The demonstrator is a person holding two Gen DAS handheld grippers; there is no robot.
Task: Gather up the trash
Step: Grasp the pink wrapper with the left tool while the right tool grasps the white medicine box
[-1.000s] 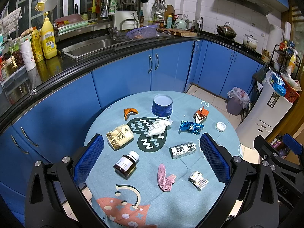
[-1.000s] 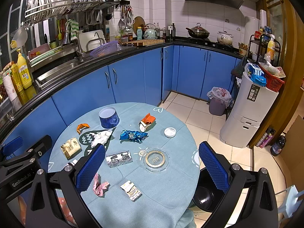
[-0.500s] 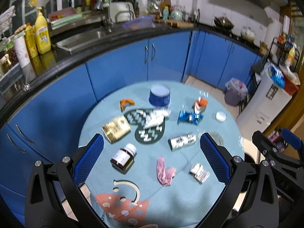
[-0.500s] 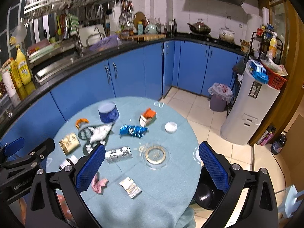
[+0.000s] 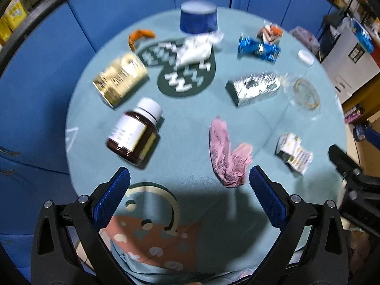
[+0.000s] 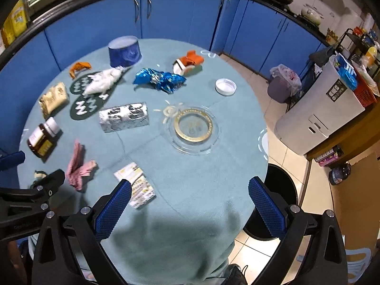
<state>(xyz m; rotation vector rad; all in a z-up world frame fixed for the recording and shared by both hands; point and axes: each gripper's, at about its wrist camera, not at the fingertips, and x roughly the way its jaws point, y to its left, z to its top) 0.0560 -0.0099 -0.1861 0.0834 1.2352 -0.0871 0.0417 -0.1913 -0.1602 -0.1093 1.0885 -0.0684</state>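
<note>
Approach step of trash collection: both the left gripper (image 5: 189,190) and right gripper (image 6: 189,198) are held wide open and empty above the round teal-clothed table (image 6: 190,166), the crumpled pink paper scrap (image 5: 226,152) lying at one o'clock of the left gripper, judged next to be straddled and pinched.

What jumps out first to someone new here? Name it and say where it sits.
The round table in teal cloth, strewn with litter: a pink crumpled paper near its front edge, a brown pill bottle lying on its side to the left, a blue foil wrapper toward the back. A clear glass ashtray sits right of center, and both the left gripper and right gripper hover open, holding nothing.
</note>
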